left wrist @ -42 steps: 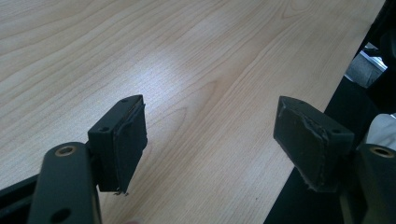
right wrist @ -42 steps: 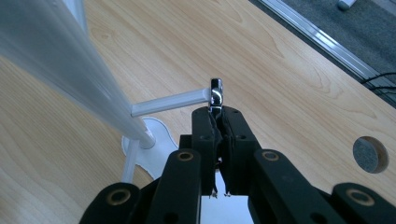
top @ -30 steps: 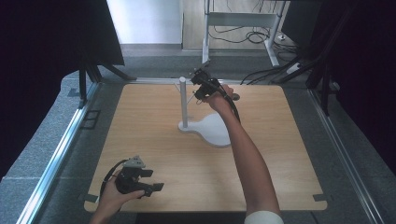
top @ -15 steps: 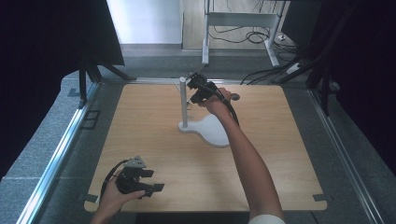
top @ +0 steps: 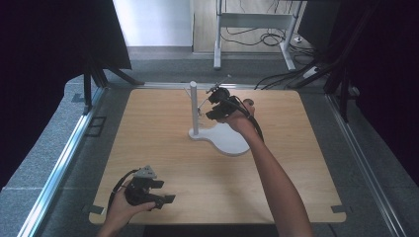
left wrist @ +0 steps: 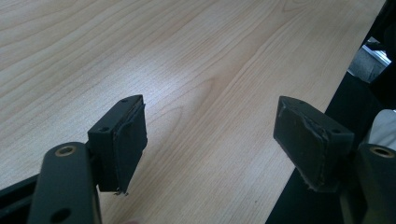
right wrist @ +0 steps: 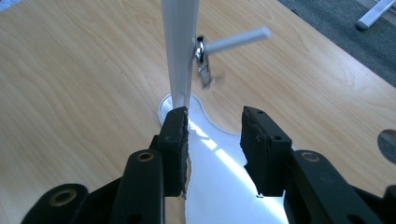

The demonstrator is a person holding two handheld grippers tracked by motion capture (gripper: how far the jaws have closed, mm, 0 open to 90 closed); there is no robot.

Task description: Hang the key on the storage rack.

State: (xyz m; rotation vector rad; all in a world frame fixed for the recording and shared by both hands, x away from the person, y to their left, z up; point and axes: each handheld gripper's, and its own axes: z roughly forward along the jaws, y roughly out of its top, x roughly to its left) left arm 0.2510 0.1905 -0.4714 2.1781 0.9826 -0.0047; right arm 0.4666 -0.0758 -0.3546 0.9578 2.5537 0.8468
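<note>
Beside white post (right wrist: 180, 51), right gripper (right wrist: 215, 140) spread, metal clip (right wrist: 202, 65) on peg, left gripper (left wrist: 208, 140) spread.

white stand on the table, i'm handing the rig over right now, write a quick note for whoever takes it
Right gripper: open, empty, above the white stand, close to its post.
A small metal ring hangs on the peg that sticks out of the post.
Left gripper: open, empty, held low over the table near its front left corner.
Done: the ring is on the peg.
Left: probably just draw the right gripper clear; nothing else is in hand.
</note>
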